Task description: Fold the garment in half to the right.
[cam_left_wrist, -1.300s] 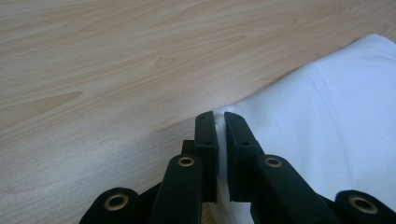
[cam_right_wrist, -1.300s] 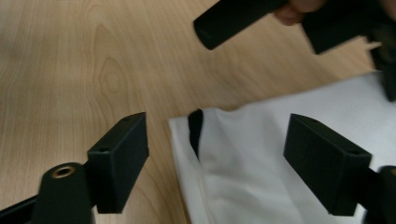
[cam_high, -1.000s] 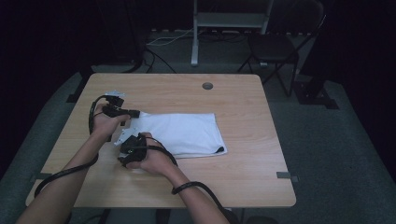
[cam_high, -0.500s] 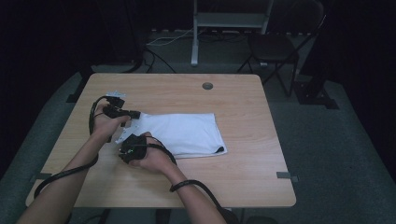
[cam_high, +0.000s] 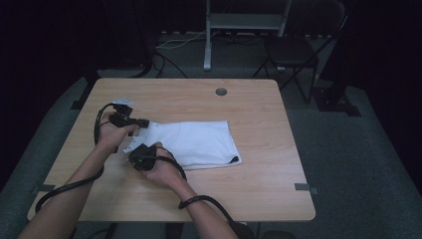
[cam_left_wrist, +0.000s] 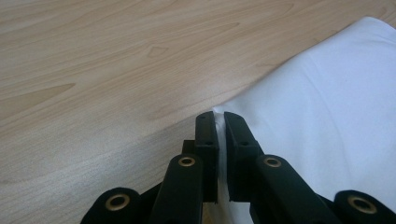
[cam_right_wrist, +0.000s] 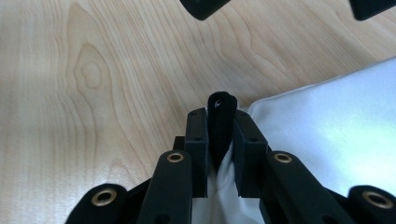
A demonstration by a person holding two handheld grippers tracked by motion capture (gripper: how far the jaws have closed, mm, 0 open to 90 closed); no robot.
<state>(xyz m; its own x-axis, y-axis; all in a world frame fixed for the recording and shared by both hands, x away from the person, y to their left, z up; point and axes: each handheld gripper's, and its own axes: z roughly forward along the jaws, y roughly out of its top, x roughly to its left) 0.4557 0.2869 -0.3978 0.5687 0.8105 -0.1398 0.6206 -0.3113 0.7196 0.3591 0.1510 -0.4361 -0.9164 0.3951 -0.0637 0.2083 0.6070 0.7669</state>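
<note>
Hidden under both hands at about 9 o'clock: the near-left end of the white cloth (cam_high: 199,143). Cut off at 3 o'clock in the left gripper view. Too small to identify: dark patch (cam_high: 233,160) at the cloth's 5 o'clock corner.

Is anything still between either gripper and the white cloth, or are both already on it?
Nothing visible stands between them. The left gripper is shut on the white cloth at its edge, and the right gripper, whose jaws have just been closing, pinches a dark-trimmed fold of it.
</note>
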